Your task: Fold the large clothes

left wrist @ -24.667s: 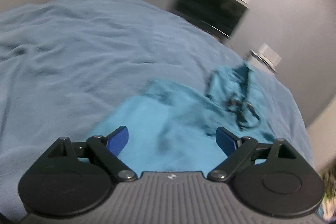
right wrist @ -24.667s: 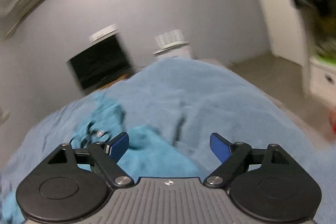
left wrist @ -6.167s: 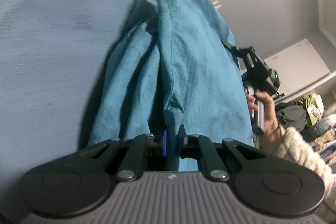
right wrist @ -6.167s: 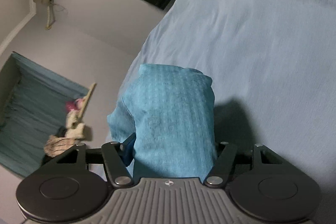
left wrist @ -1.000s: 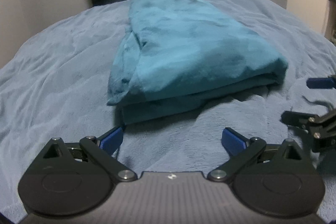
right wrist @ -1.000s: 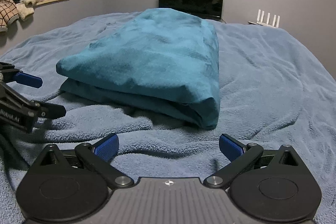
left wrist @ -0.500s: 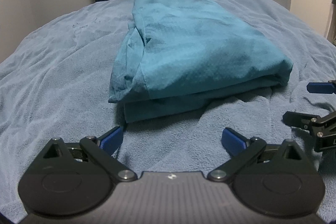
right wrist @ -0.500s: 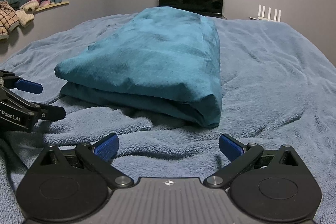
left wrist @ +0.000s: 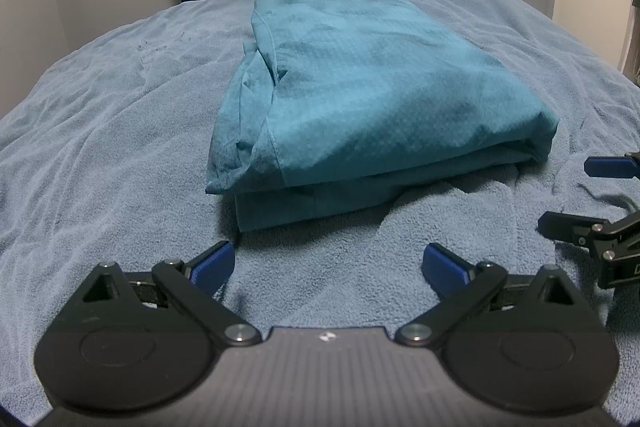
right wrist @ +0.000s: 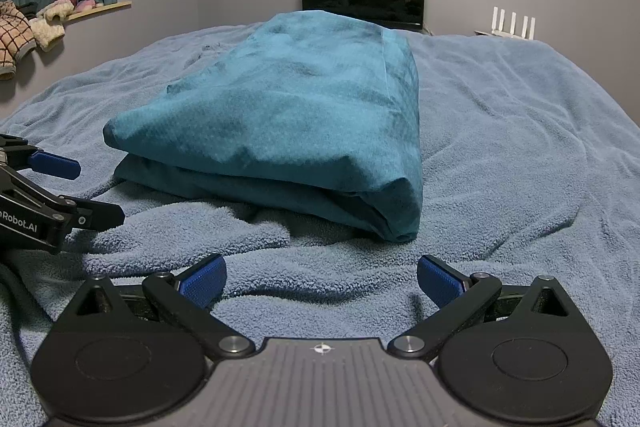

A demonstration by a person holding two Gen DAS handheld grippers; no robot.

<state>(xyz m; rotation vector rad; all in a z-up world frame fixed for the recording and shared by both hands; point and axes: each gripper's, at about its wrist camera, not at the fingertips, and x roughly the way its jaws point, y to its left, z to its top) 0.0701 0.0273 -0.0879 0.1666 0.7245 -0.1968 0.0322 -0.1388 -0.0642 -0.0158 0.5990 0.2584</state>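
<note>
— Where does the teal garment (left wrist: 360, 95) sit relative to the two tools?

— It lies folded in a layered stack on the blue blanket (left wrist: 100, 131), just ahead of both. The left gripper (left wrist: 330, 263) has its jaws spread wide and holds nothing; the stack's near-left corner is straight in front of its left finger. The right gripper (right wrist: 320, 277) is likewise spread and empty, low over the blanket, with the stack's rounded fold ahead of it and slightly to its right.

— So what could spoil the fold from here?

— The loose edges on the stack's left side look uneven, with a lower layer poking out beneath the top one. A finger nudging that corner would likely drag the layers apart. The plush blanket is also rumpled right in front of the fingers, so closing low could pinch blanket instead of garment and tug the stack askew.
</note>
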